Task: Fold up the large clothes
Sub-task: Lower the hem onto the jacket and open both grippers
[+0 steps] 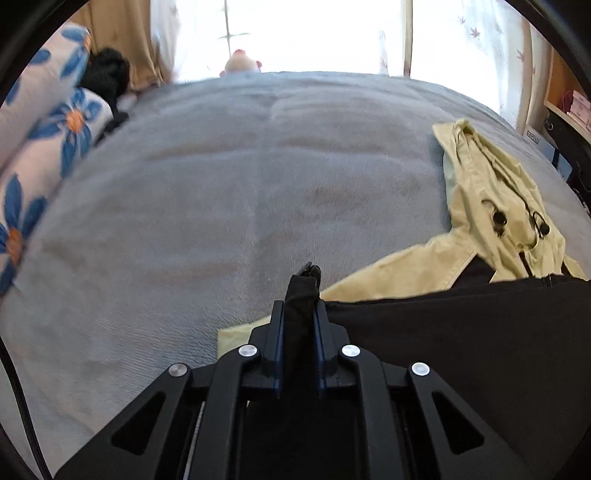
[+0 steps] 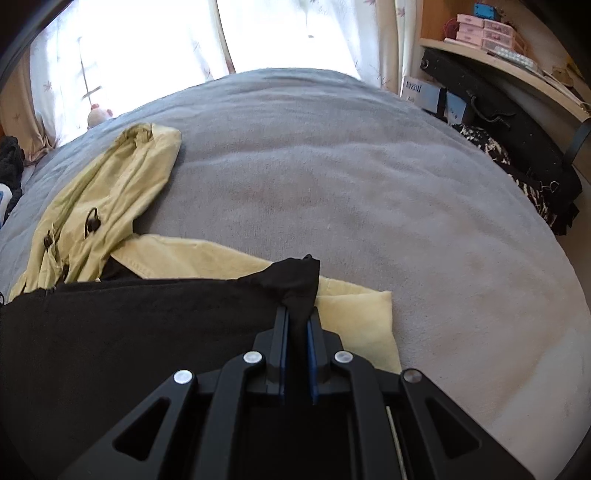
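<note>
Over the grey bed (image 1: pixel 221 192), each gripper, left (image 1: pixel 300 306) and right (image 2: pixel 298 314), has its fingers clamped on a corner of the black garment (image 2: pixel 129 325), seemingly to stretch its edge straight across the yellow jacket (image 2: pixel 110 192) before folding.

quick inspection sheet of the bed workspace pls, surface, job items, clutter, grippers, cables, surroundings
surface: grey blanket covers the bed, lightly creased.
job's things: pale yellow hooded jacket lies spread on the blanket, hood away from the grippers; black garment is stretched over its near part.
clutter: floral pillows and a dark bundle at the left side of the bed.
grippers: left gripper shut on one corner of the black garment; right gripper shut on the other corner.
cables: one black cable at the left wrist view's left edge.
surroundings: bright window with sheer curtains; shelf with pink boxes; black case beneath it.
</note>
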